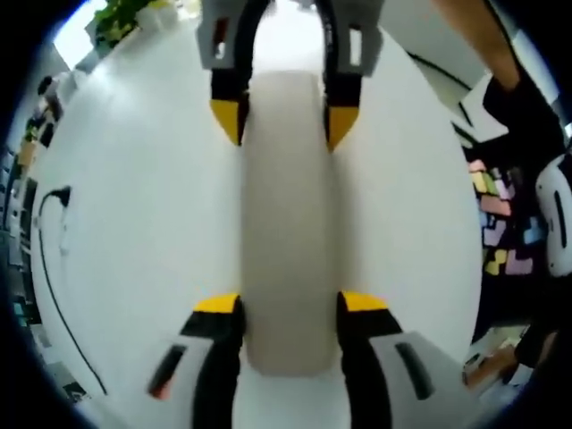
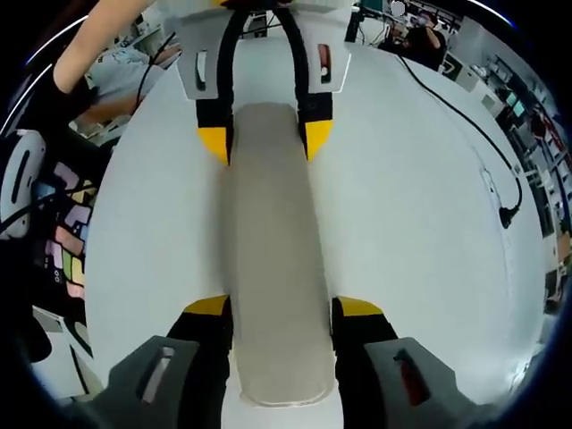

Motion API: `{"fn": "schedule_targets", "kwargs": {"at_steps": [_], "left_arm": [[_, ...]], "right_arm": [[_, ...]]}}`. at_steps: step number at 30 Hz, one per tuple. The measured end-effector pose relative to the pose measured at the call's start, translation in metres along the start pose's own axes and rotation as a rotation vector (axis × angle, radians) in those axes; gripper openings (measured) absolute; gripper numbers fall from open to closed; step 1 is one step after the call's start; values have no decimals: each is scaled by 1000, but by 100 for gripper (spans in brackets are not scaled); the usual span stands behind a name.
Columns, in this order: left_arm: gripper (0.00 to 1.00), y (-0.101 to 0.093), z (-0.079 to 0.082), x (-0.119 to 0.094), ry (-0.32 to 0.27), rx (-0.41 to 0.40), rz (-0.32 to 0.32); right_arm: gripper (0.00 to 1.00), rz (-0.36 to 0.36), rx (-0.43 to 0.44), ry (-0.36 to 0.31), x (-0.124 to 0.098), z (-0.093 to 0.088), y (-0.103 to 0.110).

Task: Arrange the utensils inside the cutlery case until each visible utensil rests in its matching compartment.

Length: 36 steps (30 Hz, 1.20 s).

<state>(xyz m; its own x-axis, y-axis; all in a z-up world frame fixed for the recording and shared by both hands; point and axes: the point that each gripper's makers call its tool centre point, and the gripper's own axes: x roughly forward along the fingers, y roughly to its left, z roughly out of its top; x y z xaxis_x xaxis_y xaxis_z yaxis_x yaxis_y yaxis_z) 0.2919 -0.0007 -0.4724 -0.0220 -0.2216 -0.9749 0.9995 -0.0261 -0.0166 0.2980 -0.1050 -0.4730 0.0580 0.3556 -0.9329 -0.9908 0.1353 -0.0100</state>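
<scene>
A long, beige cutlery case (image 1: 290, 223) with rounded ends lies closed on the white table (image 1: 143, 206); no utensils show. My left gripper (image 1: 290, 304) clamps the case's near end in the left gripper view, one yellow-tipped jaw pressed to each side. At the far end, the right gripper (image 1: 283, 121) clasps it the same way. In the right gripper view the case (image 2: 268, 250) runs from my right gripper (image 2: 282, 307) up to the left gripper (image 2: 265, 138). Both pairs of jaws touch its sides.
A black cable (image 1: 49, 268) curves along one table edge and appears as a cable (image 2: 483, 152) in the right gripper view. Coloured blocks (image 1: 500, 232) lie past the other edge. A person's arm (image 2: 98, 36) reaches in beside the table. Open white tabletop flanks the case.
</scene>
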Motion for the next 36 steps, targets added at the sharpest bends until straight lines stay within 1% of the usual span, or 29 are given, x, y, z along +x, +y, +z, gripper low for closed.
{"fn": "schedule_targets", "kwargs": {"at_steps": [2, 6, 10, 15, 17, 18, 20, 22, 23, 25, 26, 27, 29, 30, 31, 32, 34, 35, 36], "left_arm": [[44, 0, 1, 0, 13, -3, 11], [44, 0, 0, -1, 11, -16, 17], [44, 1, -1, -1, -18, -7, 17], [44, 1, 0, -1, -24, -14, 19], [44, 1, -1, -1, -34, -16, 19], [44, 1, 0, -1, -37, -14, 19], [45, 2, -1, -2, -44, -17, 17], [47, 2, 0, -1, -70, -23, 15], [50, 4, 1, -1, -84, -35, 19], [59, 12, -1, -2, -85, -59, 44], [59, 15, -1, -3, -104, -76, 56], [60, 16, 3, -5, -144, -100, 48], [66, 21, 3, -10, -173, -78, 76], [73, 24, 3, -12, -186, -58, 100], [82, 25, 5, -15, -207, -59, 114], [85, 26, 6, -19, -230, -70, 120], [88, 21, 9, -25, -271, -94, 100], [93, 21, 10, -28, -297, -92, 108], [100, 24, 13, -31, -328, -71, 141]], "right_arm": [[52, -26, 51, -17, -1, -3, -5], [57, -42, 96, -33, -1, -5, -8], [57, -38, 98, -37, -1, -4, -7], [57, -30, 77, -35, 0, -2, -7], [62, -49, 41, -50, -1, 0, -11], [66, -61, 39, -53, -2, 0, -13], [72, -78, 56, -60, -2, -2, -18], [79, -95, 75, -73, -2, -3, -24], [81, -97, 83, -77, -2, -4, -25], [83, -97, 98, -74, -3, -7, -27], [84, -98, 121, -87, -3, -6, -27], [86, -102, 146, -105, -3, -4, -27], [90, -110, 127, -117, -7, -2, -27], [92, -118, 118, -119, -9, -2, -26], [94, -119, 119, -121, -10, -2, -26], [95, -118, 120, -123, -12, -3, -26], [99, -118, 117, -133, -14, -4, -24], [99, -122, 117, -141, -15, -5, -23], [99, -121, 115, -161, -15, -4, -21]]}}
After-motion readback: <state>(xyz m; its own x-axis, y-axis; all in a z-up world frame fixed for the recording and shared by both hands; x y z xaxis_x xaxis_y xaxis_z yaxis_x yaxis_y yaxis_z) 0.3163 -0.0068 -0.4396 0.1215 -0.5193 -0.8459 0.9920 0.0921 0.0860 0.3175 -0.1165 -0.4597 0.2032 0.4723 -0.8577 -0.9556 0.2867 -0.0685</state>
